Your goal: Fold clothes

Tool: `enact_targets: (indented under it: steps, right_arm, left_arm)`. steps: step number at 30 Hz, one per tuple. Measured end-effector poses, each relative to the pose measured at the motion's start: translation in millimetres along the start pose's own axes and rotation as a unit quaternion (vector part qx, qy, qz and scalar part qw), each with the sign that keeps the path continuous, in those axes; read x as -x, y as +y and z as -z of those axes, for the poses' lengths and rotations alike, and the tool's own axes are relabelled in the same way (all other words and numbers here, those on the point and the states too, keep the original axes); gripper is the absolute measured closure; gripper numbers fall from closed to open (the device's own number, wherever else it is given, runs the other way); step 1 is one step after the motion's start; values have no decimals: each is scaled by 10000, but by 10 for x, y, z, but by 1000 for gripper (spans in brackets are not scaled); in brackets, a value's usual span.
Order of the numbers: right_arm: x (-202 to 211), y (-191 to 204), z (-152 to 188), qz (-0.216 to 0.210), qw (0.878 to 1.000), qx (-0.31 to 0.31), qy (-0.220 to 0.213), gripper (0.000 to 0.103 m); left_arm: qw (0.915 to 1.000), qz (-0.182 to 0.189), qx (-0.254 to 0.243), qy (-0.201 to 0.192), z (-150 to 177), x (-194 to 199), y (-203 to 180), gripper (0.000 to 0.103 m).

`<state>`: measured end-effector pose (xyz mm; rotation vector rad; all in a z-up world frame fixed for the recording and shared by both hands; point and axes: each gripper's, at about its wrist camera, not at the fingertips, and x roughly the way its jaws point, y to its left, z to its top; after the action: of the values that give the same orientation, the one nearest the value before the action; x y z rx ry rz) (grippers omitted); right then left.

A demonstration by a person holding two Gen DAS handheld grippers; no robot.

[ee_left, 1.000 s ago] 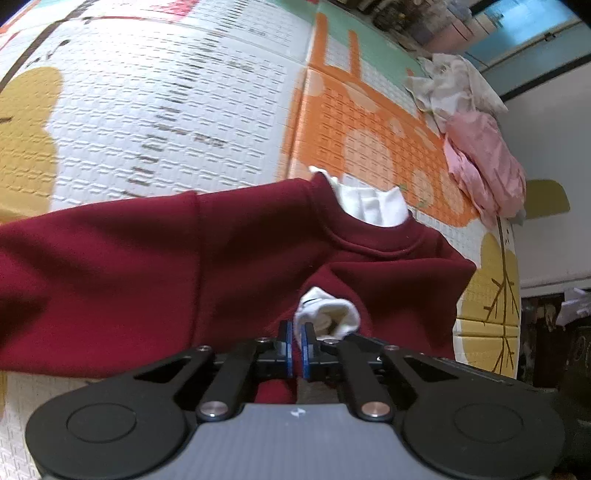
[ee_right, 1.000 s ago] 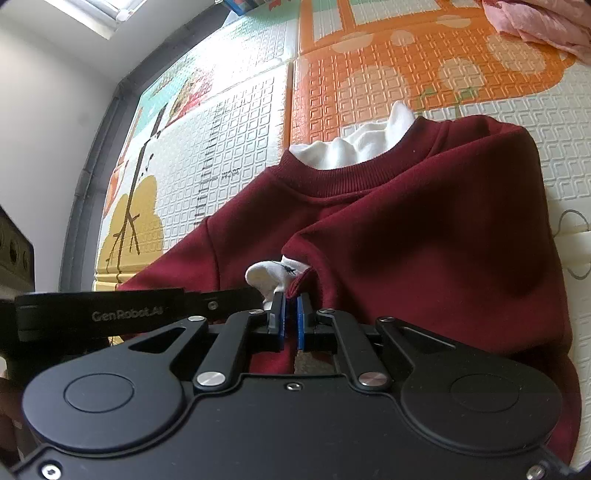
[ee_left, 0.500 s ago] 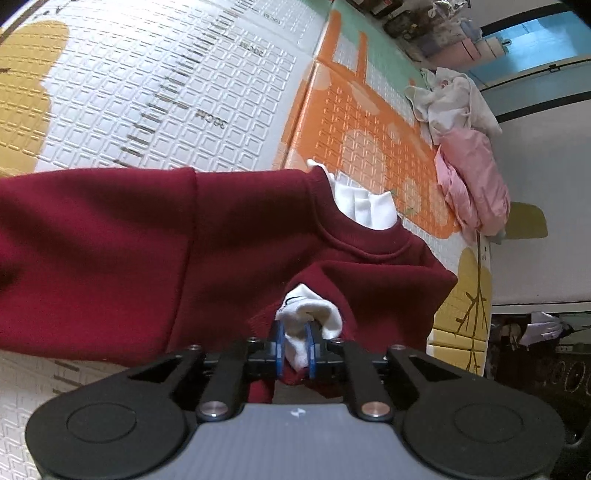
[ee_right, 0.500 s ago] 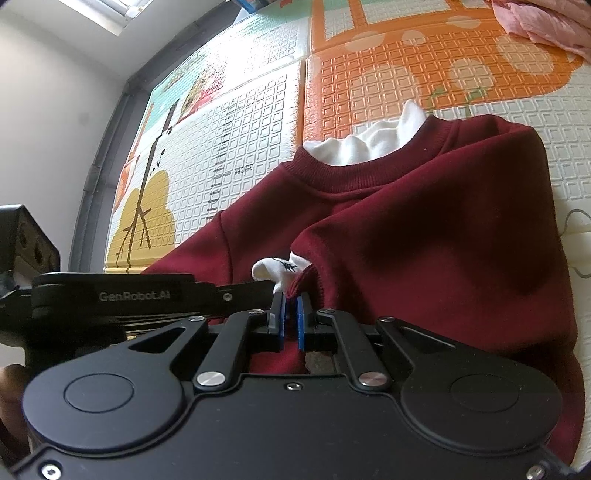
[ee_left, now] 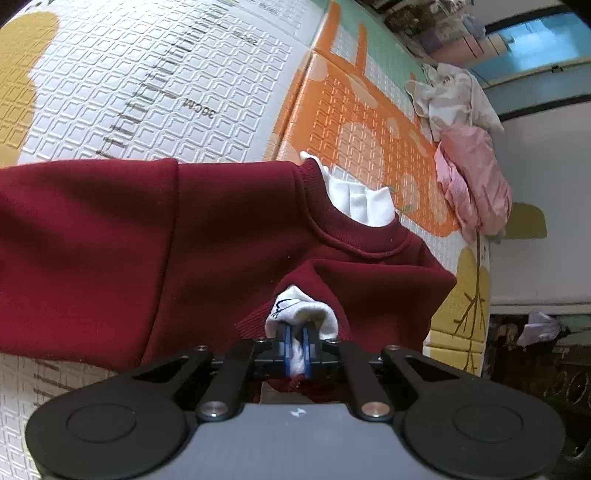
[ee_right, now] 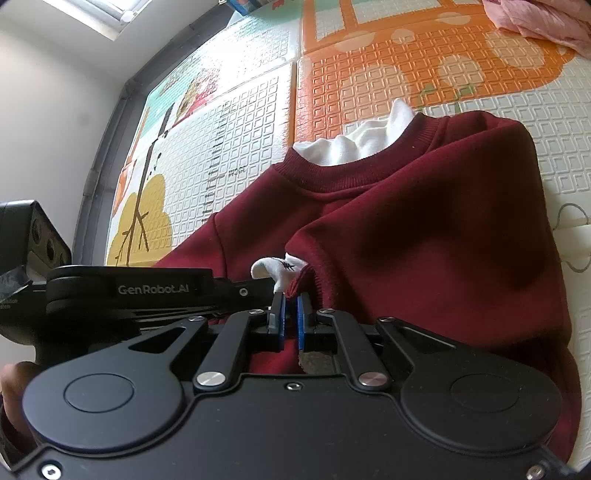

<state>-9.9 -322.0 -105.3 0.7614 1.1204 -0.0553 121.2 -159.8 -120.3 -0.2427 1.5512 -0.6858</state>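
A maroon sweatshirt [ee_left: 207,236] with a white inner collar [ee_left: 360,201] lies flat on the play mat [ee_left: 147,92]. One sleeve is folded across the chest, and its white inner cuff [ee_left: 295,308] sticks out of the maroon cuff. My left gripper [ee_left: 295,338] is shut on that white cuff. In the right wrist view the same sweatshirt [ee_right: 424,229] and collar [ee_right: 351,147] show. My right gripper [ee_right: 290,308] is shut on the maroon cuff edge [ee_right: 301,282], right beside the left gripper [ee_right: 159,291], which comes in from the left.
A pink garment [ee_left: 472,173] and a pale crumpled garment [ee_left: 450,96] lie in a heap at the mat's far right edge, with the pink garment [ee_right: 539,18] also at the top right. A grey wall border [ee_right: 107,147] runs along the mat's left side. A hand [ee_right: 14,387] holds the left gripper.
The left gripper's pads stand slightly wider, with more white cuff between them. The left gripper body has come further into the right wrist view. The sweatshirt lies as before.
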Motion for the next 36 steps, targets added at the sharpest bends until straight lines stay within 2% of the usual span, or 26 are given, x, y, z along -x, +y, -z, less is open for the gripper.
enact_targets:
  steps: [8, 17, 23, 27, 29, 34, 36]
  right_arm:
    - [7, 19, -10, -41, 10000, 5, -13, 98]
    - [-20, 67, 0, -89, 9999, 56, 77, 95]
    - [-81, 115, 39, -203, 9995, 138, 216, 95]
    - [-141, 170, 83, -220, 9990, 231, 312, 93]
    - [-171, 197, 105, -229, 9987, 278, 360, 93]
    - [-223, 248, 148, -268, 9980, 348, 451, 92]
    - [-175, 225, 132, -344, 9982, 258, 407, 87]
  left_arm:
    - [9993, 115, 313, -188, 81, 167, 110, 100]
    - [9941, 176, 996, -391, 301, 342, 340, 101]
    - [9922, -8, 1166, -449, 331, 351, 462, 100]
    - [9917, -63, 1148, -575, 332, 396, 471, 99]
    - [9916, 7, 1133, -623, 314, 433, 473, 96]
    - [9930, 67, 985, -653, 247, 428, 381, 94]
    - [9927, 41, 990, -683, 232, 427, 362, 94]
